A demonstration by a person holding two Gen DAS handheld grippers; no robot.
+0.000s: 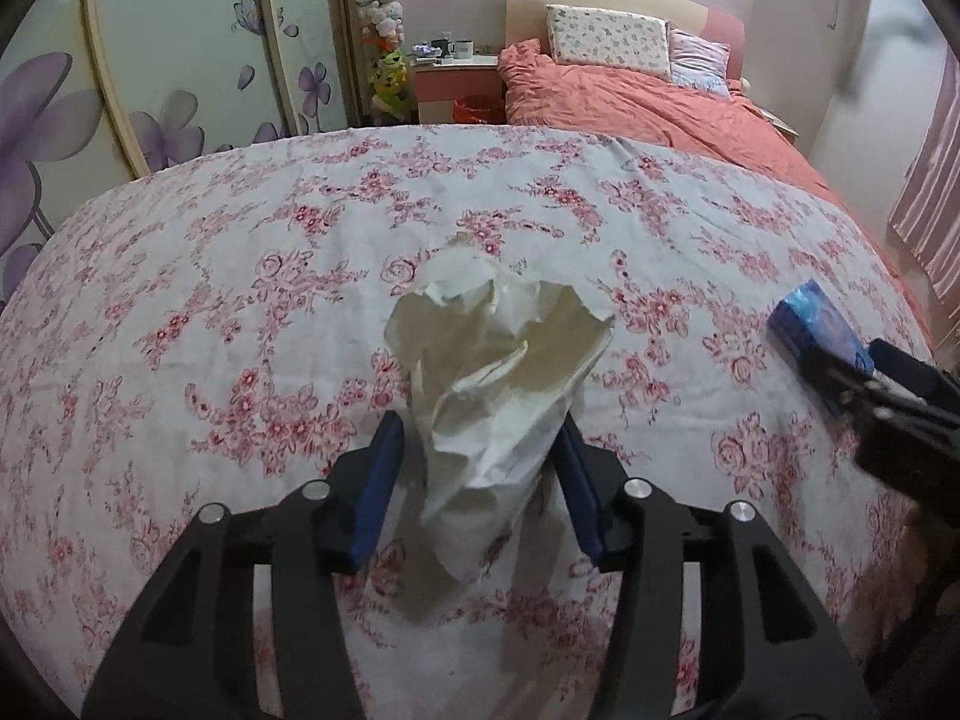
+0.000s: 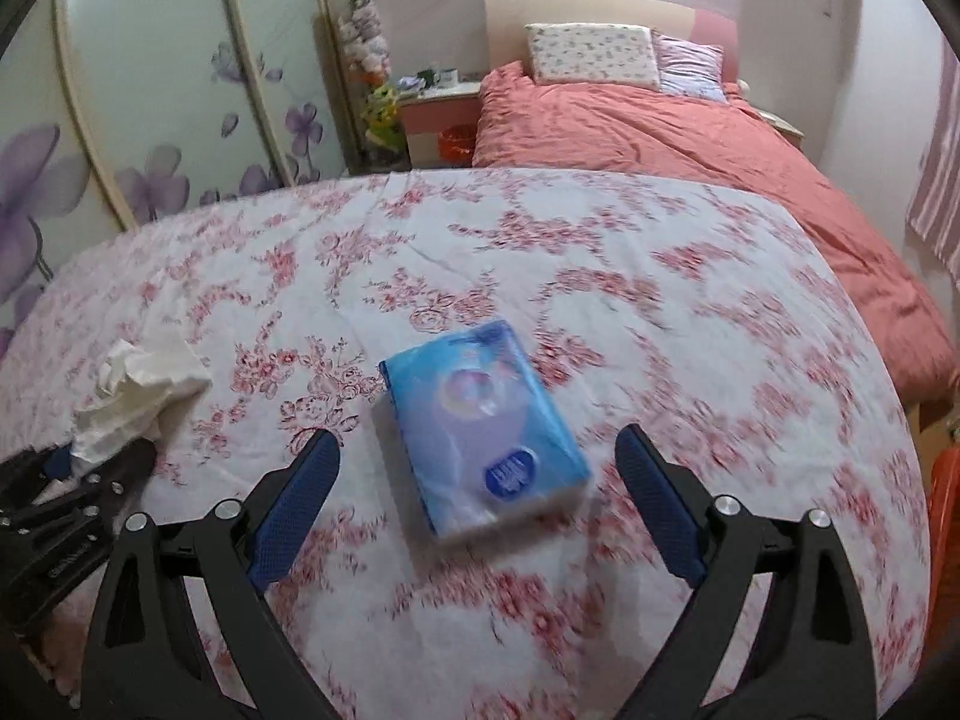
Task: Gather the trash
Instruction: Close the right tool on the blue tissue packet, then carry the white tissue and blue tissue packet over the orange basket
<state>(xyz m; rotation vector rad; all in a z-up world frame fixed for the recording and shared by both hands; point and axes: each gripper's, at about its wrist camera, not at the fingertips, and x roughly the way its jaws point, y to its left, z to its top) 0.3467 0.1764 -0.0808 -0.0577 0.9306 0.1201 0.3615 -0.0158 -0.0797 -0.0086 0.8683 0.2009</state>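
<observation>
The left gripper [image 1: 477, 456] stands half-spread around the crumpled white tissue paper [image 1: 498, 372], its blue pads beside it, grip uncertain; the right gripper [image 2: 474, 480] gapes wide, the blue tissue pack [image 2: 480, 426] lying between its fingers on the floral sheet [image 2: 690, 300], long axis running near-right to far-left.

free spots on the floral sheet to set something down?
Bare: far stretch of floral sheet before the coral duvet, and between crumpled tissue and blue tissue pack. Crowded: near edge, where left gripper and right gripper work.
</observation>
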